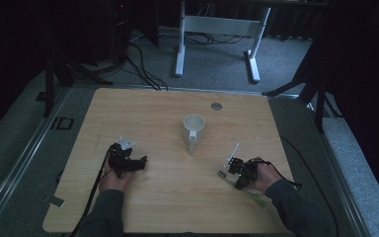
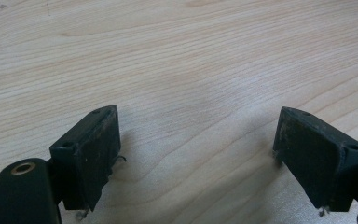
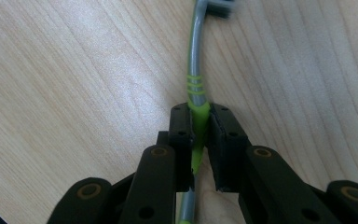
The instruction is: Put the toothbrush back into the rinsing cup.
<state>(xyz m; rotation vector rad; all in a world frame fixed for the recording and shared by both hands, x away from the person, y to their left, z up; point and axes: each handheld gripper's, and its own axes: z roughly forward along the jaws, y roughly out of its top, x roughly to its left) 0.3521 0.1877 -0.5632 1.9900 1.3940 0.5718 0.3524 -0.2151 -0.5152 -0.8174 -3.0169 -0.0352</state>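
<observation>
- Toothbrush [image 3: 196, 88], grey with a green grip section, is clamped in the right gripper [image 3: 200, 135]; its fingers [image 3: 182, 140] are closed on the green part, and the bristle head points away over the tabletop [image 1: 177, 197].
- Right gripper [image 1: 242, 173] sits low near the tabletop's right front, with the brush head angled up and forward toward a white mug [image 1: 193, 129] standing upright at the middle, well apart from both grippers.
- Left gripper [image 1: 126, 160] rests near the left front; its fingers [image 2: 93, 154] are spread wide with nothing between them, just bare wood grain.
- Risk, as I judge it: the hold is on a narrow, rounded handle, so the brush could pivot or slip between the fingers if its head catches the mug's rim or the wood.
- Right gripper view shows the exact grip point and three green rings just above it; the high view is too dim and small for that, but it alone places the mug relative to both hands.
</observation>
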